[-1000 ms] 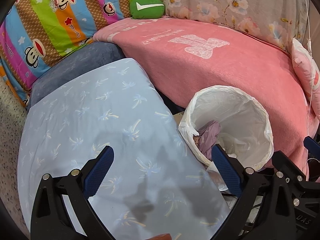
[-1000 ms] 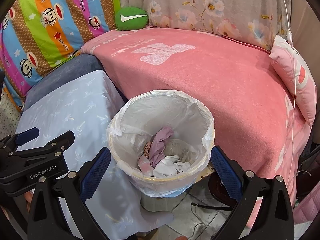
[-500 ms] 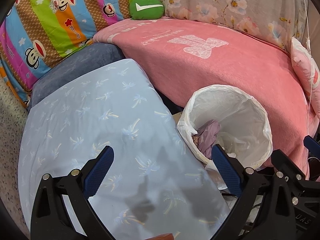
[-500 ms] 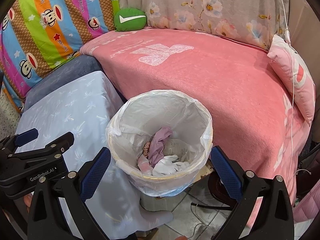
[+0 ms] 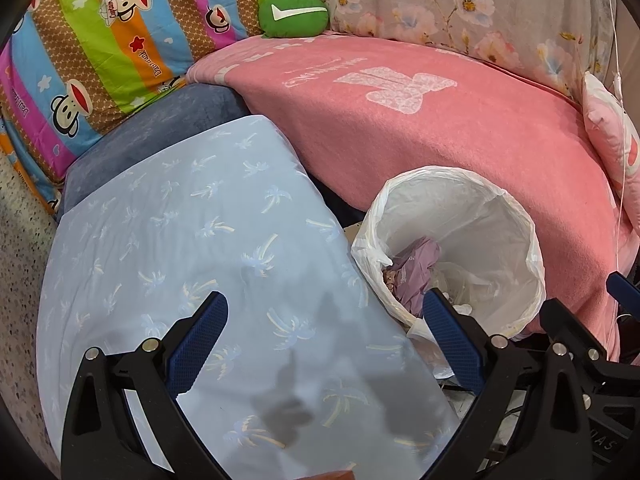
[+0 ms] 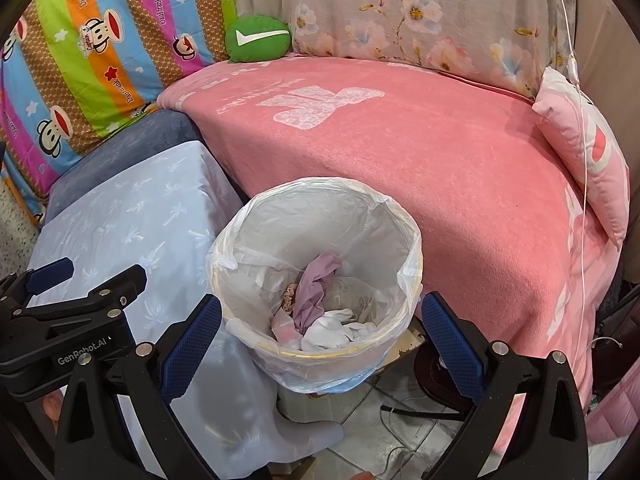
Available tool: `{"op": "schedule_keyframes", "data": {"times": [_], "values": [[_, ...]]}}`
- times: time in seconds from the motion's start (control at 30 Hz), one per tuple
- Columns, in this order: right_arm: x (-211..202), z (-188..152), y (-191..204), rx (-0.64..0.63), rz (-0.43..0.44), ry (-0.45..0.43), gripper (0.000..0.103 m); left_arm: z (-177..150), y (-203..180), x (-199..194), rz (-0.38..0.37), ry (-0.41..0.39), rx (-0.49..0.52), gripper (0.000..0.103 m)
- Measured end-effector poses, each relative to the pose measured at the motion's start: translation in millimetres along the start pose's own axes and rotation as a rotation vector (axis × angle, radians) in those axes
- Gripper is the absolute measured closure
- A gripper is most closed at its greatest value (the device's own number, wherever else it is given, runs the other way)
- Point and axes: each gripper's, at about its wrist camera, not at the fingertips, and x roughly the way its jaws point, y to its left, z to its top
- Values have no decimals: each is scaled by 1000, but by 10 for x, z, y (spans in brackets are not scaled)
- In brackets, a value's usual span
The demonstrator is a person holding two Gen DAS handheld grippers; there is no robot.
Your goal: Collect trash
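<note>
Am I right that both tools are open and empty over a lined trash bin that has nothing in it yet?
Not quite. Both the left tool and right tool are open and empty, but the lined trash bin is not empty: the right wrist view shows a crumpled purple wrapper and white tissue lying at its bottom.

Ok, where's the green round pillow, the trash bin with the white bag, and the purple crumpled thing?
green round pillow (image 6: 258, 39), right wrist view, middle.
white-bagged trash bin (image 6: 384, 222), right wrist view, inner wall.
purple crumpled wrapper (image 6: 314, 290), right wrist view, middle fold.
</note>
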Motion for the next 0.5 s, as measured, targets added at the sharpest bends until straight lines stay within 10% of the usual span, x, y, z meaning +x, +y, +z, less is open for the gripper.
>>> {"op": "schedule_keyframes", "data": {"times": [0.5], "values": [[24, -73, -22, 8, 3, 3, 5, -22, -21, -17, 12, -5, -23, 9]]}}
